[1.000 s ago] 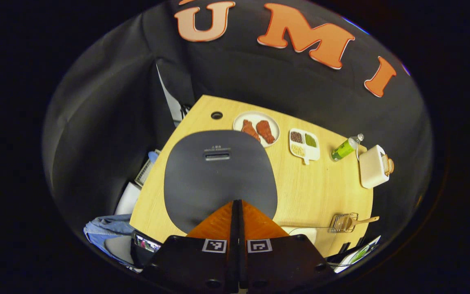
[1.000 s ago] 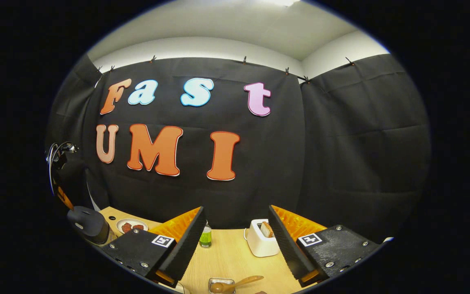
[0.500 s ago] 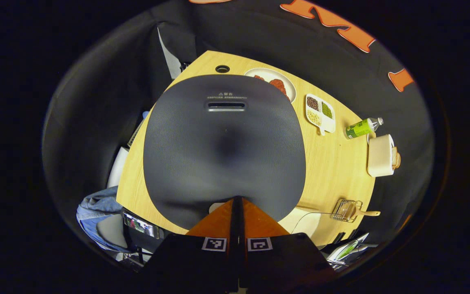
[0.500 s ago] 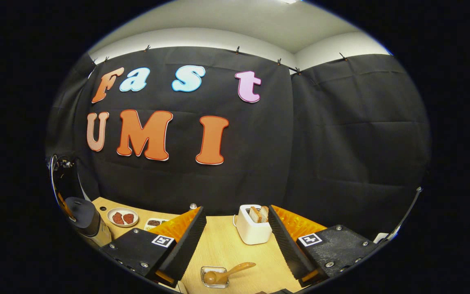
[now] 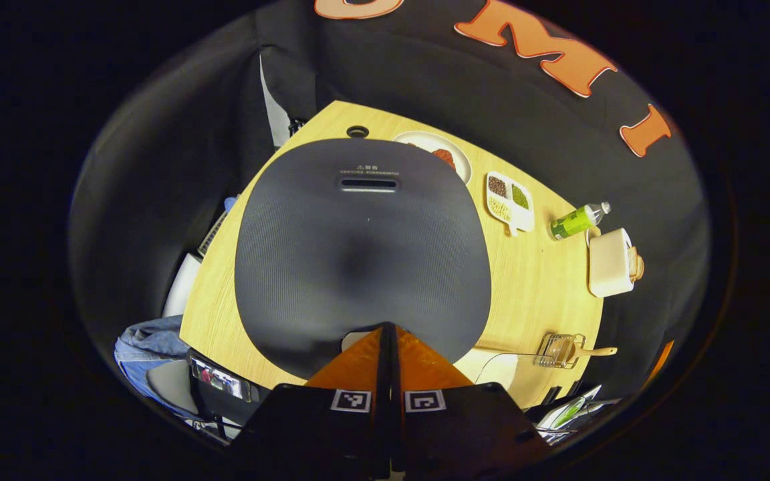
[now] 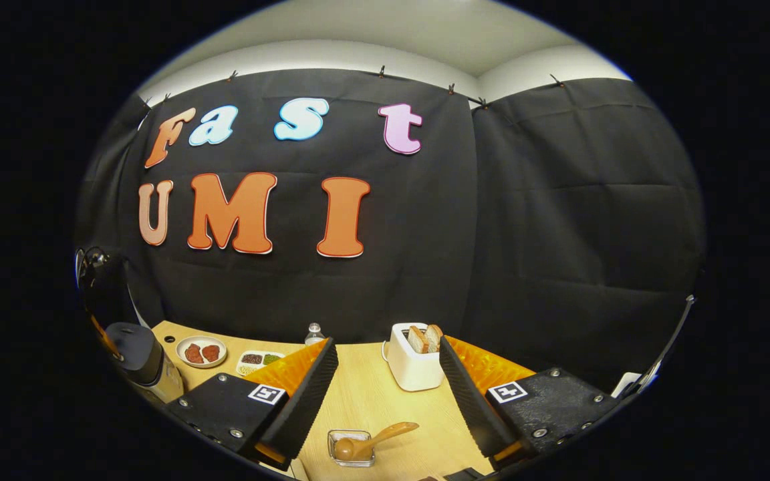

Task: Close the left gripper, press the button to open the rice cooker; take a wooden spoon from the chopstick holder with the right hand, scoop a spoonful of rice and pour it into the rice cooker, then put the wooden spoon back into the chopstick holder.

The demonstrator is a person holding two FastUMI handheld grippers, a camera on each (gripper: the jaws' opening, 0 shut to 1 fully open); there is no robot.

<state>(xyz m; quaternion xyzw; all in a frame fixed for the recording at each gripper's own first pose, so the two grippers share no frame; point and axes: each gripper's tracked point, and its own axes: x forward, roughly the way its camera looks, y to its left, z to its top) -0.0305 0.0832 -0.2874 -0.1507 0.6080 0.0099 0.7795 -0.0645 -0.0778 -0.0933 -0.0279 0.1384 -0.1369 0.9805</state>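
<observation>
The left gripper (image 5: 388,329) has its two orange fingers pressed flat together with nothing between them, and their joined tip sits right at the near edge of the rice cooker (image 5: 361,247), over a pale patch at the front of the lid; whether the tip actually touches there I cannot tell. The cooker's dark ribbed lid is down, its steam slot toward the far side. Beyond it on the wooden table (image 5: 539,280) lie a plate of reddish meat pieces (image 5: 440,148), partly hidden behind the lid, then a white divided dish (image 5: 509,202) with small heaps of grains, a green bottle (image 5: 577,220) and a white toaster (image 5: 609,262) out toward the table's edge. The right gripper (image 6: 388,374) has its fingers spread wide apart, holding nothing, raised above the table. Between its fingers and just below them sits the chopstick holder (image 6: 351,447), a small clear container, with the wooden spoon (image 6: 375,440) lying in it, bowl down inside and handle slanting out toward the right. Farther back the toaster shows two slices of bread standing in its slots, and at the far left the rice cooker stands closed.
</observation>
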